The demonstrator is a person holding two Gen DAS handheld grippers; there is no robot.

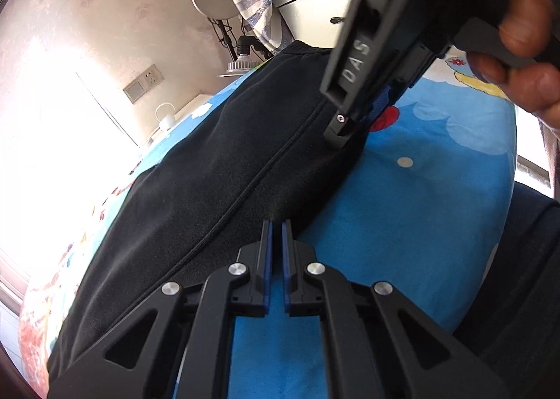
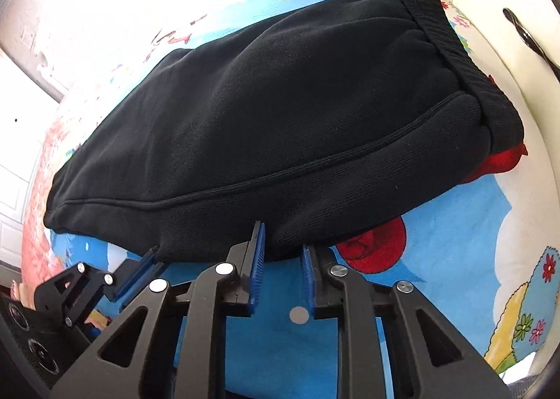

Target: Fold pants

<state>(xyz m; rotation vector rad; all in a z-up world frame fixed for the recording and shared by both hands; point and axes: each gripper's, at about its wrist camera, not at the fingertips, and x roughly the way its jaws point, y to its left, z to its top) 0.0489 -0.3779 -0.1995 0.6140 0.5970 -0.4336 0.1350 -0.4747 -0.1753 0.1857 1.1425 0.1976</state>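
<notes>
Bedding (image 2: 437, 259) with a bright cartoon print carried the black pants (image 2: 280, 101), laid lengthwise and seemingly already folded once leg over leg, waistband (image 2: 465, 59) at the far end near the white headboard (image 2: 507, 91). A crosswise fold looked still to come. Open sheet lay along the near edge; the far side ran close to the wall. Both tools sat at that near edge. The right gripper (image 2: 280, 259) stood narrowly parted, its pads not pressing cloth. The left gripper (image 1: 276, 252) was nearly closed at the hem; whether it pinched fabric I could not tell.
</notes>
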